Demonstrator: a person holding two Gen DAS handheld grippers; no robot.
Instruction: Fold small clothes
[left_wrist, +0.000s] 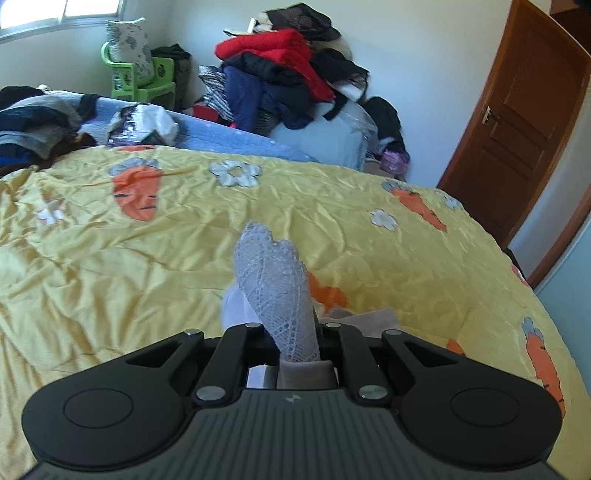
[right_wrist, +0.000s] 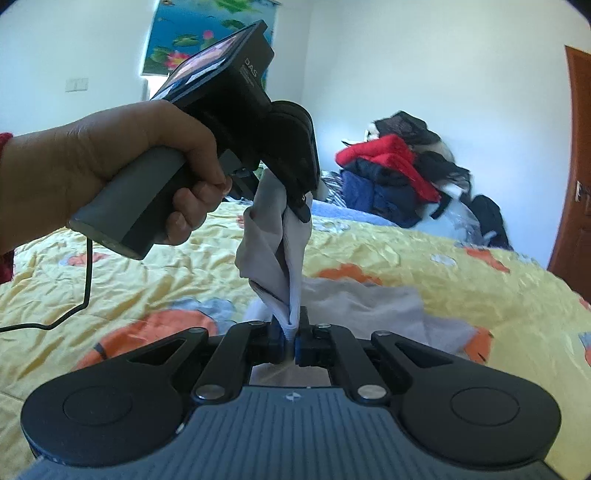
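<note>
I've got both jaws clenched on the small grey garment (right_wrist: 275, 254), left gripper (right_wrist: 295, 199) above right gripper (right_wrist: 291, 332), stretching it taut for folding over the bed (right_wrist: 406, 251).

Right black two-finger gripper (right_wrist: 291, 338): jaws closed tight, fingers pointing toward 12 o'clock. Left black two-finger gripper (right_wrist: 301, 201) raised at 11 o'clock of it, tilted downward, jaws clamped. Bare left hand (right_wrist: 122, 162) wraps the grey handle, entering from 9 o'clock.
</note>
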